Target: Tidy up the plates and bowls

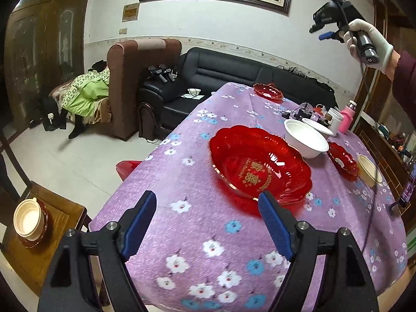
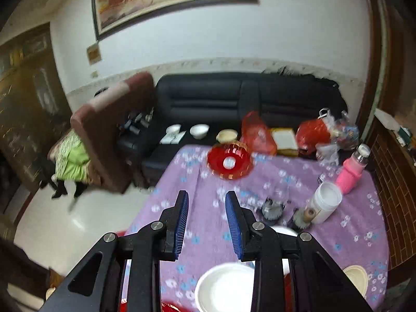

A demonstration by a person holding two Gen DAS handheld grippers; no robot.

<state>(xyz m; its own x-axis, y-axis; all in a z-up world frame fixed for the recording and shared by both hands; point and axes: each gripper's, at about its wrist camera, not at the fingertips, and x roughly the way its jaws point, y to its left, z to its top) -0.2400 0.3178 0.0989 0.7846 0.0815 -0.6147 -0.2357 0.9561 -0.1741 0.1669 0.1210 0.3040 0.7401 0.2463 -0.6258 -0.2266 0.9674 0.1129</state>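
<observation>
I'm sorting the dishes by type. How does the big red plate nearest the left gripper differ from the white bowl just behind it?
The big red plate is translucent red plastic with a scalloped rim and gold lettering inside; the white bowl is opaque, plain and smooth-rimmed. The plate is wide and shallow, the bowl narrower with taller walls. Both stand upright and empty on the purple floral tablecloth, with no gripper touching them.

Red plate, white bowl, purple flowered tablecloth, pink bottle

L tool wide open, empty; R tool part-open, raised.
</observation>
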